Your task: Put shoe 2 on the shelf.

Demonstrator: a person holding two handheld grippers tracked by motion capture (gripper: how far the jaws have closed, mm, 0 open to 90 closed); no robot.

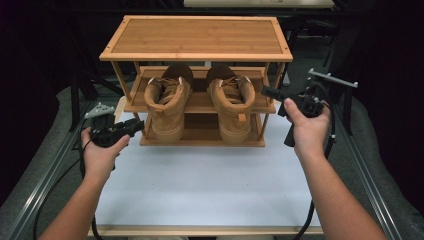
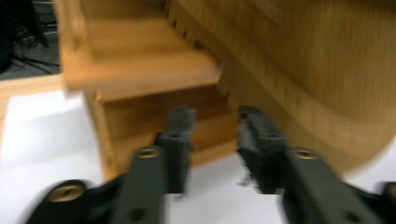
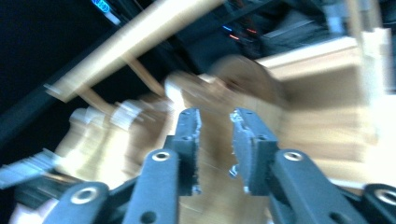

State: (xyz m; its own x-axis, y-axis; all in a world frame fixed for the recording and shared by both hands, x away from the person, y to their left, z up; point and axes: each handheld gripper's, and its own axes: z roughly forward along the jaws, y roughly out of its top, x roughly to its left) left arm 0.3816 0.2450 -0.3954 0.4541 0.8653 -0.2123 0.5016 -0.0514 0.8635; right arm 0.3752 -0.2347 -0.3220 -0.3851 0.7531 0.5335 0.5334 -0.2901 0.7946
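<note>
The pair of tan boots sits toes-out on the lowest shelf of the wooden rack, the left boot just ahead of and to the right of the left gripper, the right boot just to the left of the right gripper, across the rack's corner post. Neither boot is gripped. Both grippers stand with their jaws a little apart and nothing between them, so the work looks to be at its approach stage, with the grasping and lifting out — one boot per hand, by the look of it — yet to come. The boots read as soft, napped suede with padded collars, laced fronts and thick ribbed soles; in the left gripper view the left boot's rounded side and stitched welt loom close beyond the jaws, though motion blur softens them. The rack is bamboo-toned wood: a flat framed top, slim square posts and slatted lower shelves whose edges sit near the left gripper's jaws. In the right gripper view the right boot lies straight ahead, smeared by blur. Under everything lies a smooth white table with a pale wooden front edge, the person's forearms reaching over it.
</note>
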